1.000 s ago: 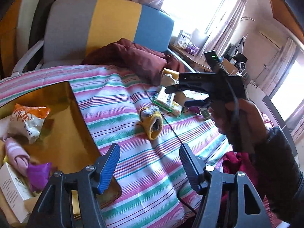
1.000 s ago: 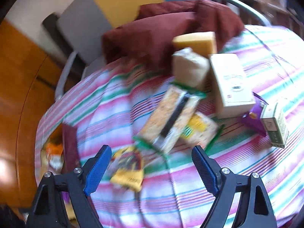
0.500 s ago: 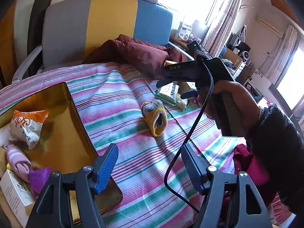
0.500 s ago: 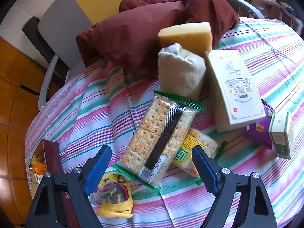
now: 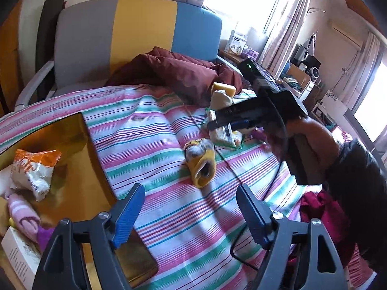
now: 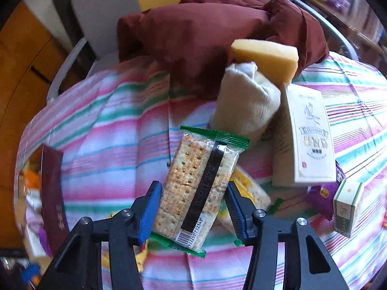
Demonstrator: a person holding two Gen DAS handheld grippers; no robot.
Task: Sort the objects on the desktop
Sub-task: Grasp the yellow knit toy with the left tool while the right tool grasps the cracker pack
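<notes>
Clear green-edged cracker packet (image 6: 197,188) at lower centre, flat on striped worktop (image 6: 108,149), between closing right claw (image 6: 193,207), pads about touching. Left claw (image 5: 188,213) opening, empty. Sorting partway: orange snack bag (image 5: 33,169) boxed; yellow sponge (image 6: 264,56), cream sock (image 6: 244,101), white carton (image 6: 310,135) remaining.

Hard daylight from blown-out windows (image 5: 244,2), fisheye-bent dark corners, motion blur over the striped cloth (image 6: 108,145).
</notes>
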